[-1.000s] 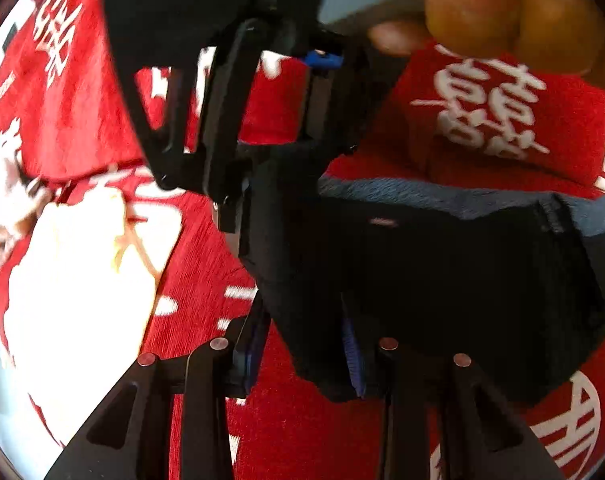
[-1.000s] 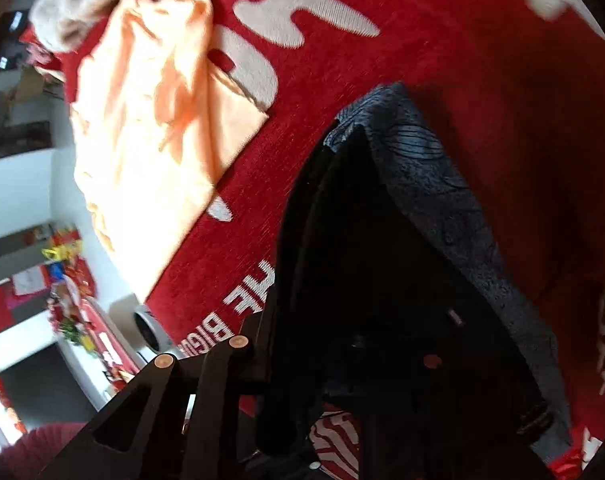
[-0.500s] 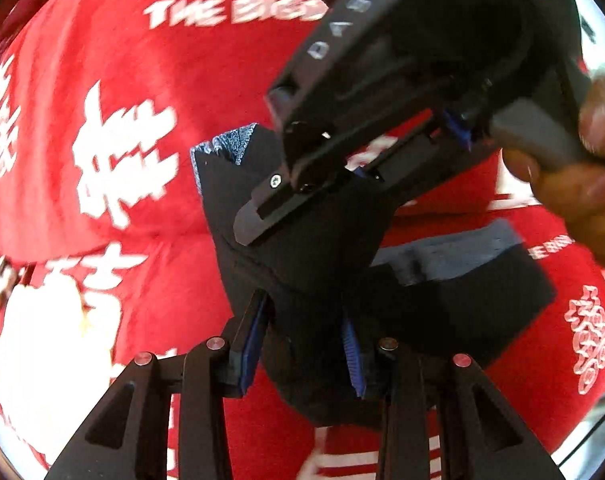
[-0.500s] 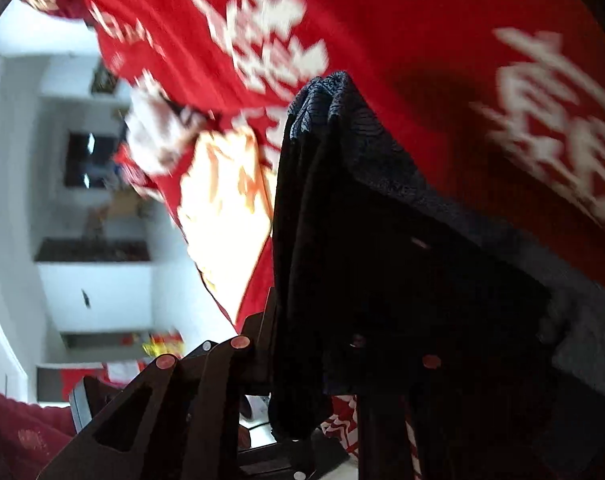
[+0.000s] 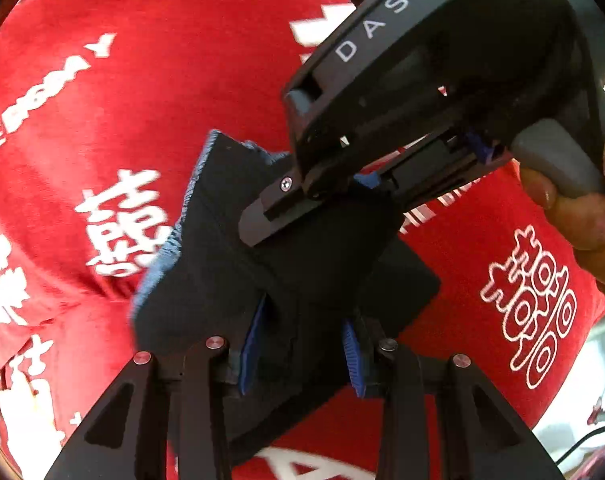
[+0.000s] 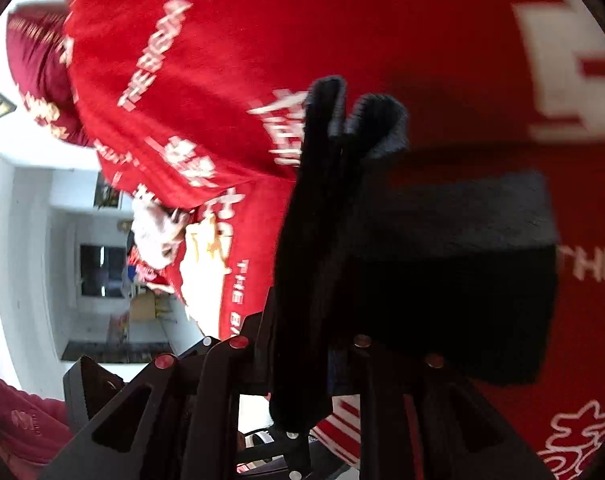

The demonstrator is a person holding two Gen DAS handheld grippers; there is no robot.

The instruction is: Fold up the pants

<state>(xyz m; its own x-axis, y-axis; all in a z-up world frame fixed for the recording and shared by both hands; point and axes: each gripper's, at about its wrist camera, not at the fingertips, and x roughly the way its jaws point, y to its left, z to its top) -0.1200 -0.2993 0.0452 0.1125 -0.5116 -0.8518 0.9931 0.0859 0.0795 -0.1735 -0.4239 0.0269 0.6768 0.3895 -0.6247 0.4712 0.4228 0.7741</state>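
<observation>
In the left wrist view, the left gripper (image 5: 302,354) stands at the bottom of the frame with its blue pads pressed on a thick bundle of the dark pants (image 5: 230,264), so it is closed on the cloth. The pants fill the middle of the frame, lifted above the red printed cloth (image 5: 150,80). The right gripper (image 5: 262,216) comes in from the upper right, held by a hand (image 5: 582,216), and its tip lies on the same bundle.

In the right wrist view, the pants (image 6: 442,260) hang in the centre and right of the frame as several folded layers, their rounded ends pointing up. The fabric passes between the jaws of the right gripper (image 6: 314,360) and hides them (it seems clamped, the layers being squeezed flat there).

I judge that a late fold is in hand, the bundle being already compact. The next move calls for lowering it onto the red cloth and releasing without the layers springing apart.
</observation>
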